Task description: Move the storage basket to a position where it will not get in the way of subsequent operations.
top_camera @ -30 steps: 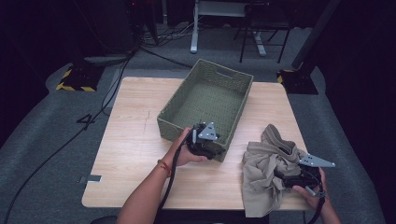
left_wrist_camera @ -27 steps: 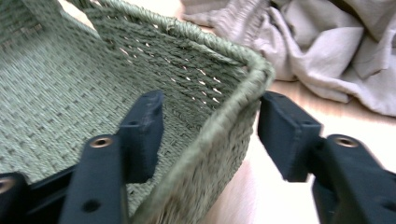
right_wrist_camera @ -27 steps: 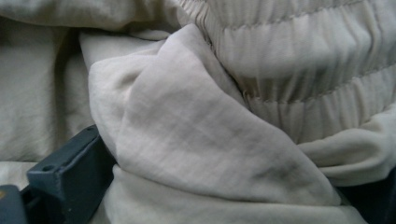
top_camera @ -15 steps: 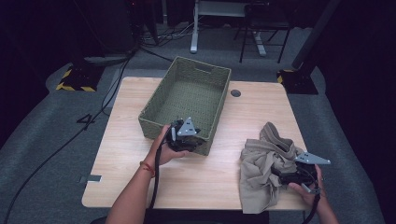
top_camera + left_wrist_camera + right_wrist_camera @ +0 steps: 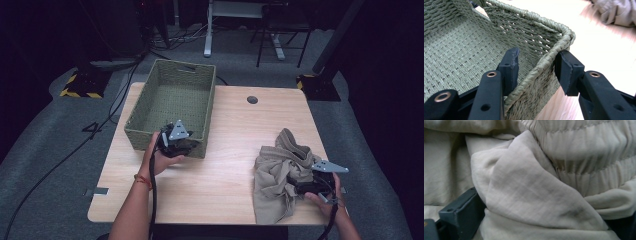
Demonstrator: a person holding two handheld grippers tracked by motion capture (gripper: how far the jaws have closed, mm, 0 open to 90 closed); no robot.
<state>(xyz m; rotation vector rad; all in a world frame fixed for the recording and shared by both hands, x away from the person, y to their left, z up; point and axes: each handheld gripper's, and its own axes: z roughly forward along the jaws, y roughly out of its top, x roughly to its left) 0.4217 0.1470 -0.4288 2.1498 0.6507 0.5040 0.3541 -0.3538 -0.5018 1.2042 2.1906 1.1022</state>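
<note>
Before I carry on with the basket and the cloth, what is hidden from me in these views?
- Right tool: jaw tips buried in the beige cloth in the high view; in the right gripper view folds cover the gap, so the grip is unclear.
- Cloth: its near edge hangs off the table.
- Green basket: left tool straddles its near wall; pad contact on the outside is unclear in the left gripper view.
</note>
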